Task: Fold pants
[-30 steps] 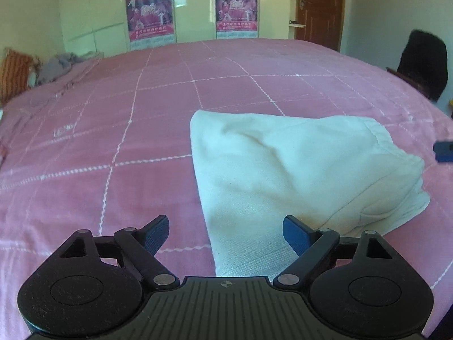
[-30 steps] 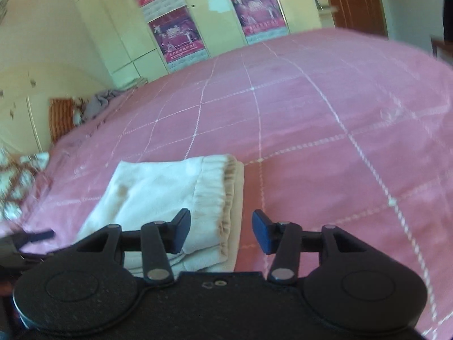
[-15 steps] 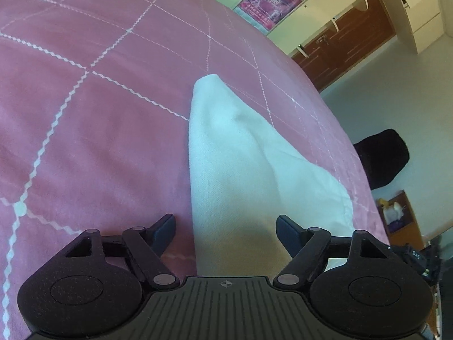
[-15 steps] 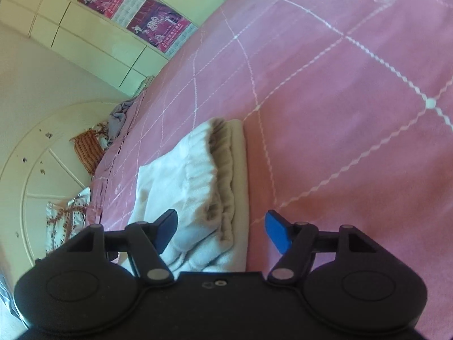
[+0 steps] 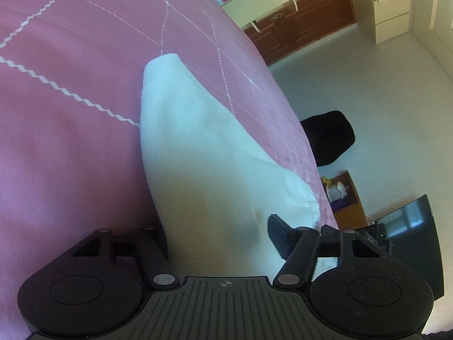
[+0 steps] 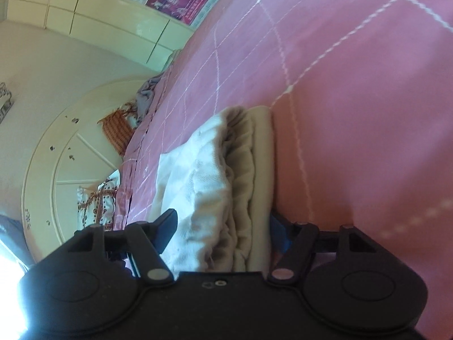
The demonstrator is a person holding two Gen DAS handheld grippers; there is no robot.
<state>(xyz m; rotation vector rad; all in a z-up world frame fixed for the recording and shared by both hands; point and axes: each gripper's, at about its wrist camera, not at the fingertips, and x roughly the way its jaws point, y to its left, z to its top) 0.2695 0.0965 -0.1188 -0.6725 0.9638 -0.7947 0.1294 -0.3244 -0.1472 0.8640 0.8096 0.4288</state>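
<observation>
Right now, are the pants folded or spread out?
Folded: the pants lie as a stacked bundle on the bedspread, gathered waistband layers showing.

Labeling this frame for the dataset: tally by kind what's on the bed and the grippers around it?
Folded pants: 1
Pink bedspread: 1
Pillows or cushions at the head end: at least 2, small and partly hidden
Grey bundle of cloth: 1
Grippers: 2, left gripper closing around the pants, right gripper straddling them
Total: 7

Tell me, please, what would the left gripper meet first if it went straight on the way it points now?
The folded white pants: the cloth already lies between the closing jaws of the left gripper, so it would likely push into them at once.
</observation>
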